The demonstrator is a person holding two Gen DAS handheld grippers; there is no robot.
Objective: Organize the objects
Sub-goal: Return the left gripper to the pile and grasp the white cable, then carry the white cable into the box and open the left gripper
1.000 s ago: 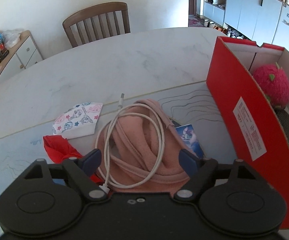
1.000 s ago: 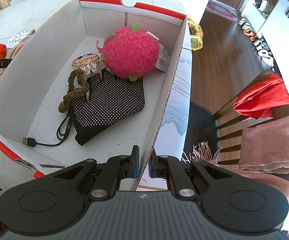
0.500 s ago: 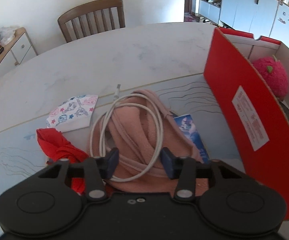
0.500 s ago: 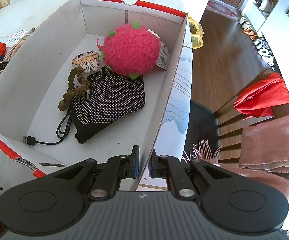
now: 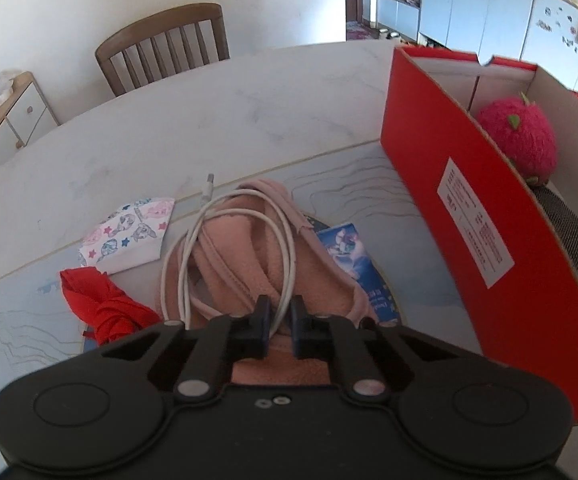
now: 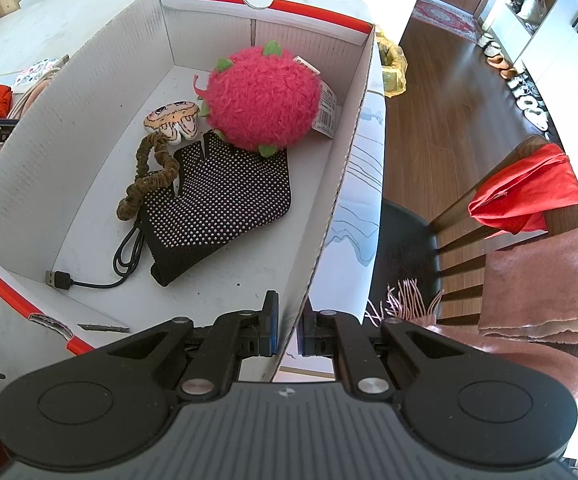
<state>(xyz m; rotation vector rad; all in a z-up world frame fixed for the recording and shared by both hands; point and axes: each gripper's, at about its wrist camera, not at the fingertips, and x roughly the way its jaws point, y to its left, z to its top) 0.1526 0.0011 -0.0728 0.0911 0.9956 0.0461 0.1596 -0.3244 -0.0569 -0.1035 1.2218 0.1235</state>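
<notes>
Left claw [image 5: 277,322]: jaws just closing, pinching white cable [image 5: 289,240] atop pink cloth [image 5: 241,256]. Right claw [image 6: 287,330]: clamped on box wall [image 6: 329,184].

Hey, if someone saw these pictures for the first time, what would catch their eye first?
Probably the fuzzy pink plush fruit sitting at the far end of the red shoebox, on a black dotted glove. Next, the white cable coiled on pink fabric beside the box, with the left gripper pinching it.

Reds and pinks on a pale marble table [image 5: 209,120]

Red box [image 5: 469,208], white inside; shaggy pink plush [image 6: 263,100]; black white-dotted glove [image 6: 221,204]; white cable [image 5: 225,216] on salmon-pink cloth [image 5: 241,264]; star-printed mask [image 5: 129,236].
</notes>
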